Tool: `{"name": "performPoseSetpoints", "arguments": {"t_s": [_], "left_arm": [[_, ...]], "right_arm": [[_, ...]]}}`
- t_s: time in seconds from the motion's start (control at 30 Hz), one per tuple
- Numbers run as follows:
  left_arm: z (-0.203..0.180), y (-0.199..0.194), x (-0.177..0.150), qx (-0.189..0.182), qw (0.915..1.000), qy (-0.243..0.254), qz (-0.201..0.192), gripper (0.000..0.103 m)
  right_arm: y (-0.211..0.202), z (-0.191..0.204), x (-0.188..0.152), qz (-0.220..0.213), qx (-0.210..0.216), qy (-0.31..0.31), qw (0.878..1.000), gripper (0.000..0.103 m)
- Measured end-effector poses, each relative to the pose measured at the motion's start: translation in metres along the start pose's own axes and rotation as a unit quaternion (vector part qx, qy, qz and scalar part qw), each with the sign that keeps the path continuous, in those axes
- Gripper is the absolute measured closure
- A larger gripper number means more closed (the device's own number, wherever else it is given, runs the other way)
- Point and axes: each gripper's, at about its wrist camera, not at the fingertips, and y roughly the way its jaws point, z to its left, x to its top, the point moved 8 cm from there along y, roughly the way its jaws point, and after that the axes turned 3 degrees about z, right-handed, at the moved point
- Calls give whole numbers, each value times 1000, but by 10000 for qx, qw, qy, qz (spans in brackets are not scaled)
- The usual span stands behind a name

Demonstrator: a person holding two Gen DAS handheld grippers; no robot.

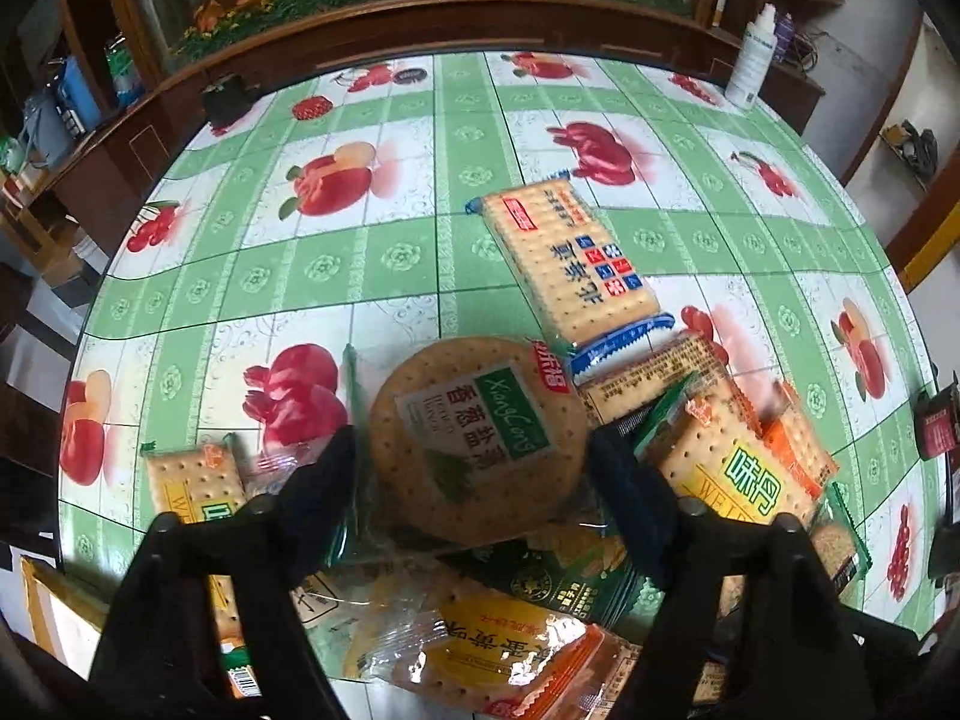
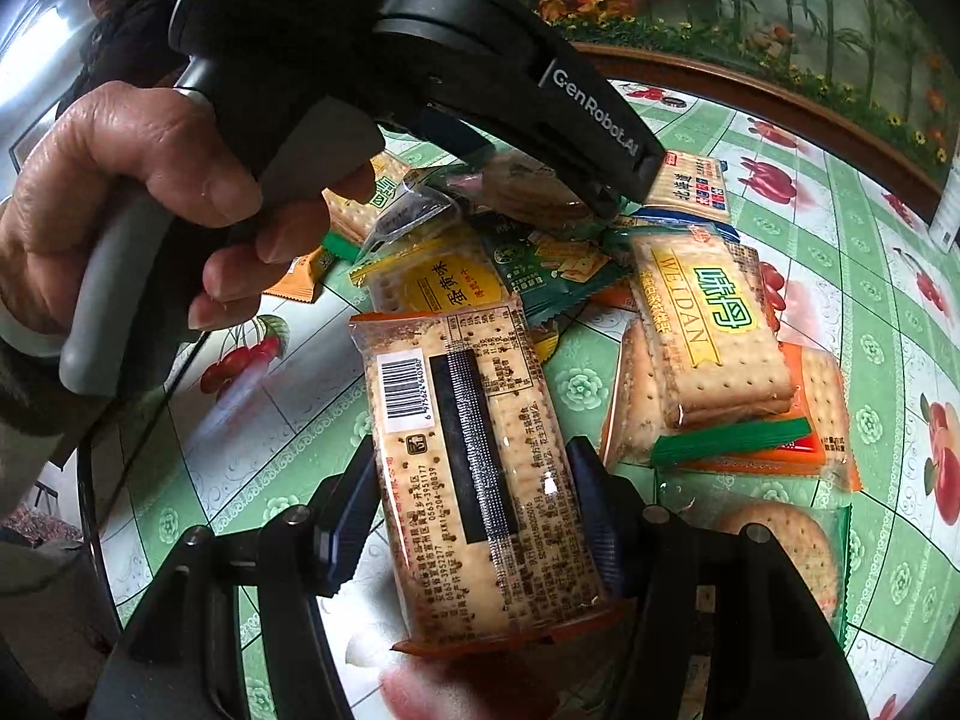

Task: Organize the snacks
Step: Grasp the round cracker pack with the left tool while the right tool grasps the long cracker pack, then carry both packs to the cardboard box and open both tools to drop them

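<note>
The right gripper [image 2: 474, 516] is clamped on an orange-edged cracker packet [image 2: 480, 468], held label-side down above the table [image 2: 288, 420]; the left gripper [image 1: 474, 468] straddles a round cracker pack [image 1: 474, 438] on the snack pile. Its pads seem to touch the wrapper, though I cannot tell if they press.

One round cracker packet [image 1: 477, 438], one blue-ended rectangular cracker packet [image 1: 570, 258], two green "Weidan" cracker packets [image 1: 729, 468], one yellow-labelled packet [image 1: 498, 660], one dark green packet [image 1: 576, 576], one white bottle [image 1: 750, 60], two grippers [image 1: 474, 468], one fruit-print tablecloth [image 1: 372, 252]
</note>
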Motion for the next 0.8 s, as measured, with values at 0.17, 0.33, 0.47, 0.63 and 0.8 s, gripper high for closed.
{"name": "performPoseSetpoints", "arguments": {"t_s": [0.17, 0.33, 0.47, 0.63, 0.8], "left_arm": [[11, -10, -2, 38, 9998, -80, -183, 27], [23, -35, -9, 26, 9990, -210, -394, 27], [35, -56, -18, -38, 9979, -361, -535, 27], [48, -84, -35, -73, 9966, -415, -713, 27], [68, -106, -56, -57, 9956, -483, -806, 27]], "right_arm": [[-3, 1, 1, -81, -13, 41, 10000, 43], [-13, 6, 5, -230, -14, 109, 9997, 44], [-22, 14, 10, -344, -47, 71, 9994, 47], [-21, 26, 12, -317, -69, 9, 9995, 47], [-16, 35, 7, -186, -160, -45, 9997, 48]]}}
